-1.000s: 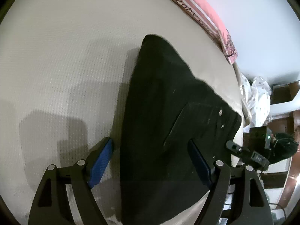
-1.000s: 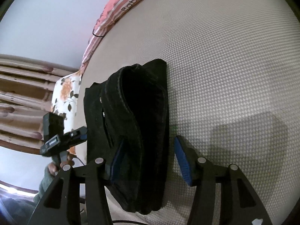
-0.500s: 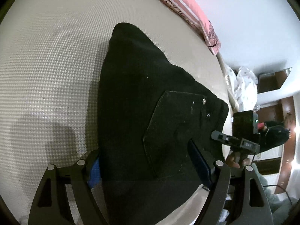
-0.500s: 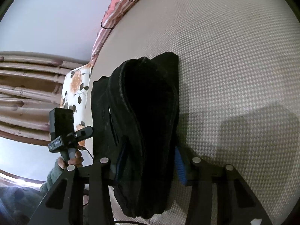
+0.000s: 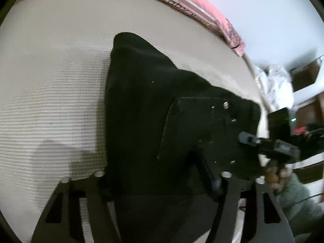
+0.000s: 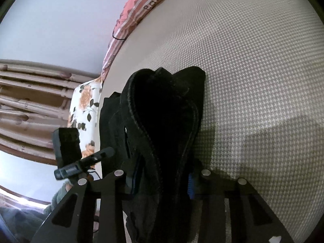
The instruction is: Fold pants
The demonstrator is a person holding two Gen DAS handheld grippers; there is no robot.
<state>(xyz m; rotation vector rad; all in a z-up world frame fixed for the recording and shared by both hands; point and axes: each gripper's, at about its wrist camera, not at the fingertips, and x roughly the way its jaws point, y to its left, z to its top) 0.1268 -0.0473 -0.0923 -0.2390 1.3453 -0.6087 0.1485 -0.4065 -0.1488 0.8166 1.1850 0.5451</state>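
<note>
Bed (image 5: pixel 50 64), pale woven cover. Black pants (image 5: pixel 154 117) lie folded on it, near the edge. Left gripper (image 5: pixel 160 182) angled steeply down, jaws just closing, now pinching the pants' near end. Right gripper (image 6: pixel 162 180) tilted down less, jaws also just closing, clamped on the bunched fabric (image 6: pixel 162 121). A hand (image 5: pixel 277 174) holds the right gripper's handle.

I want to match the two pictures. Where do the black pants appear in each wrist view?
Left wrist view: the black pants fill the centre and lower middle, back pocket toward the right, between the left gripper fingers.
Right wrist view: the pants stand bunched at centre-left, running down between the right gripper fingers.
Shared landmark: the pink blanket printed "Baby", at the mattress's far edge.
</note>
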